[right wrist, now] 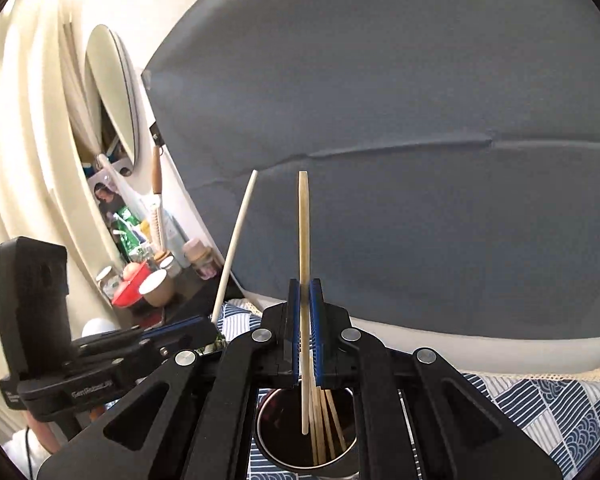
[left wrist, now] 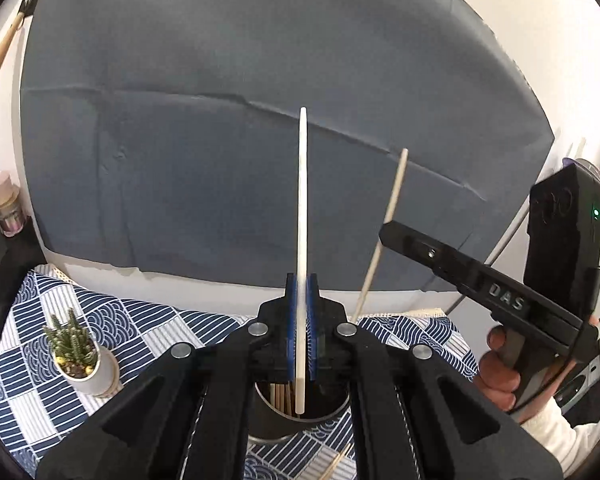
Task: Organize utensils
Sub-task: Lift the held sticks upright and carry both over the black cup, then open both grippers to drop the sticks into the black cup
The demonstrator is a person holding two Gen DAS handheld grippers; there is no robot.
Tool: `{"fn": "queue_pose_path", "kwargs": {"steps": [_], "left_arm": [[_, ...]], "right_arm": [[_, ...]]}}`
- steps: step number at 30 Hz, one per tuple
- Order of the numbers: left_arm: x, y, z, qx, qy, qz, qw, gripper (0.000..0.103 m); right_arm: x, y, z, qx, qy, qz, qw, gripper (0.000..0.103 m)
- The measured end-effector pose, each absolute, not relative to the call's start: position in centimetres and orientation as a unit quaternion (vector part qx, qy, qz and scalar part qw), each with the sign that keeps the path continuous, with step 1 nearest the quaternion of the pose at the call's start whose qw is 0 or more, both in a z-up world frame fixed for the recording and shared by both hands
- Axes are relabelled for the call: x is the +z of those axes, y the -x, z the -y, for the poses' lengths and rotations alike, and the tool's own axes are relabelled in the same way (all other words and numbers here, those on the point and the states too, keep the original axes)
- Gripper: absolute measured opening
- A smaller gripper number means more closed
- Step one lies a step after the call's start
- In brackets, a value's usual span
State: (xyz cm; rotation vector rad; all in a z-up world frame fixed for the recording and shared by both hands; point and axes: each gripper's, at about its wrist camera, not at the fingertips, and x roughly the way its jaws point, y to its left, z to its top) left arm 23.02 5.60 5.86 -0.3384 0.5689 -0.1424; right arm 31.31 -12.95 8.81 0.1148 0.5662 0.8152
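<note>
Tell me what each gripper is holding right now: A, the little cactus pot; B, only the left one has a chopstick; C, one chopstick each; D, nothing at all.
C: the left gripper is shut on a pale chopstick, and the right gripper is shut on another chopstick, both over the metal cup of chopsticks.

A cup (left wrist: 268,424) with chopsticks (right wrist: 324,424) in it stands on the desk (left wrist: 148,332); a potted plant (left wrist: 78,354) stands to its left.
</note>
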Motion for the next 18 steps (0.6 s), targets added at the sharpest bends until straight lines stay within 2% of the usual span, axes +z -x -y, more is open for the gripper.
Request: {"fn": "queue_pose_path", "kwargs": {"steps": [8,14,15,16,17,18], "left_arm": [[2.4,-25.8,-5.0,-0.078,0.188,-0.295,0.933,0.005],[0.3,-25.8,-4.0,-0.081,0.165,-0.319,0.93,0.005],[0.1,-25.5,-4.0,-0.084,0.164,-0.32,0.929,0.008],[-0.1,-25.2,-4.0,-0.086,0.162,-0.322,0.929,0.011],[-0.3,-24.8,-4.1,-0.086,0.159,-0.325,0.928,0.02],[-0.4,-24.5,-4.1,-0.085,0.155,-0.327,0.928,0.023]], "right_arm": [[6.1,-32.3,13.2,0.386,-0.054,-0.295,0.872,0.005],[4.6,-32.0,13.8,0.37,-0.056,-0.287,0.882,0.009],[4.6,-32.0,13.8,0.367,-0.056,-0.286,0.883,0.009],[4.6,-32.0,14.0,0.362,-0.058,-0.284,0.886,0.012],[4.7,-32.0,14.1,0.359,-0.061,-0.284,0.887,0.024],[4.8,-32.0,14.4,0.354,-0.068,-0.284,0.888,0.037]]}}
